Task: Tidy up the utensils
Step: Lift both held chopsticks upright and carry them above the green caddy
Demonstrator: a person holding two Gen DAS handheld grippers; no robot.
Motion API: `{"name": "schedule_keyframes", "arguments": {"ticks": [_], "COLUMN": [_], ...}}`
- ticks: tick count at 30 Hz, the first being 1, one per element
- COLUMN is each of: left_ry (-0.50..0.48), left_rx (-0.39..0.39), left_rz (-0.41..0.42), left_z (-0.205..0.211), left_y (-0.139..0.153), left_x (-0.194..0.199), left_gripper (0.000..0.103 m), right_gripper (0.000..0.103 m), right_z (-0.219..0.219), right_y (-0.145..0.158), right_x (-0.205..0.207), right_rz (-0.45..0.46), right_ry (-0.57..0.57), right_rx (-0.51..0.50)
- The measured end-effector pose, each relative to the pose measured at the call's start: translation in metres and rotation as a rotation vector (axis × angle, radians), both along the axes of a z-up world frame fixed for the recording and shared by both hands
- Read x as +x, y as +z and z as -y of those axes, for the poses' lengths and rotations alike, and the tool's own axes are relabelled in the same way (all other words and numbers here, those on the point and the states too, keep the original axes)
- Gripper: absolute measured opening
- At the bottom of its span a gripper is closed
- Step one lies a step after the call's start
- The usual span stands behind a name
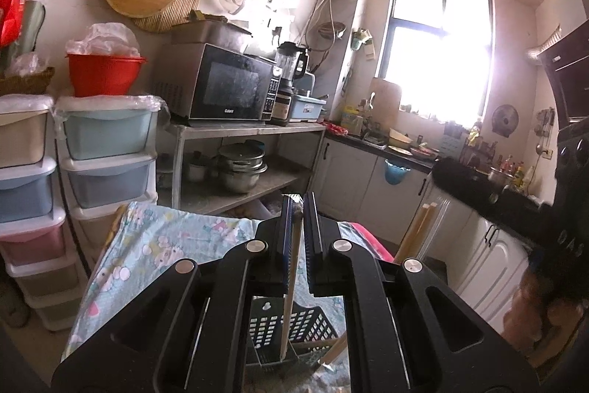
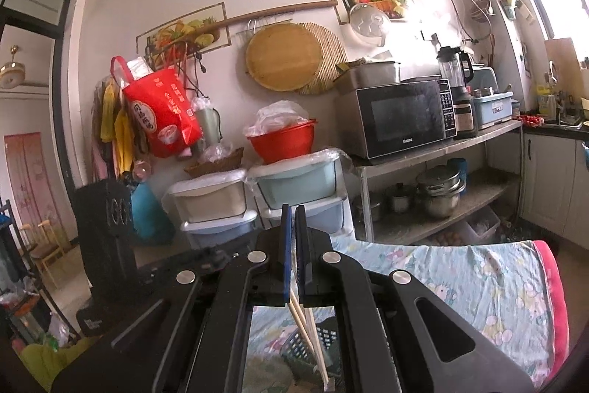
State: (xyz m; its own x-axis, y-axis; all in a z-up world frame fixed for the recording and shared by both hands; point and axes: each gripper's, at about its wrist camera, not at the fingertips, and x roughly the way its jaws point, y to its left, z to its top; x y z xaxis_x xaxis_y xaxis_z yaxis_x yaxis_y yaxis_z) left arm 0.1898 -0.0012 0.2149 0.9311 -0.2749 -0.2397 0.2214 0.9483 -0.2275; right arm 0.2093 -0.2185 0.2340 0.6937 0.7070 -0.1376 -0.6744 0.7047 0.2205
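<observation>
Left fingers (image 1: pixel 297 209) clamped on one chopstick (image 1: pixel 291 286); right fingers (image 2: pixel 293 212) on two chopsticks (image 2: pixel 307 337).

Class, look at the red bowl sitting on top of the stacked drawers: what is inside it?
Inside the red bowl, crumpled clear plastic bags rise above the rim. Whatever lies beneath the plastic is covered by it and by the bowl's wall, so it cannot be seen.

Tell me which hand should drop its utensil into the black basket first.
Left, probably. The left tongs hold a chopstick whose lower end already hangs inside the black basket. The right tongs grip chopsticks slanting across the basket's edge.
</observation>
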Motion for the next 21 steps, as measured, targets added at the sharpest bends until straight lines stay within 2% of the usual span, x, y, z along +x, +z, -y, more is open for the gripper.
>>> {"name": "schedule_keyframes", "arguments": {"ticks": [10, 21], "left_ry": [0.019, 0.019], "left_rx": [0.005, 0.023], "left_rz": [-0.046, -0.088], "left_z": [0.005, 0.011], "left_y": [-0.017, -0.040], "left_x": [0.026, 0.045], "left_gripper": [0.003, 0.003], "right_gripper": [0.002, 0.003], "right_z": [0.001, -0.002], "right_y": [-0.010, -0.037], "right_x": [0.027, 0.058], "right_rz": [-0.020, -0.083], "right_ry": [-0.035, -0.069], "right_rx": [0.003, -0.023]}}
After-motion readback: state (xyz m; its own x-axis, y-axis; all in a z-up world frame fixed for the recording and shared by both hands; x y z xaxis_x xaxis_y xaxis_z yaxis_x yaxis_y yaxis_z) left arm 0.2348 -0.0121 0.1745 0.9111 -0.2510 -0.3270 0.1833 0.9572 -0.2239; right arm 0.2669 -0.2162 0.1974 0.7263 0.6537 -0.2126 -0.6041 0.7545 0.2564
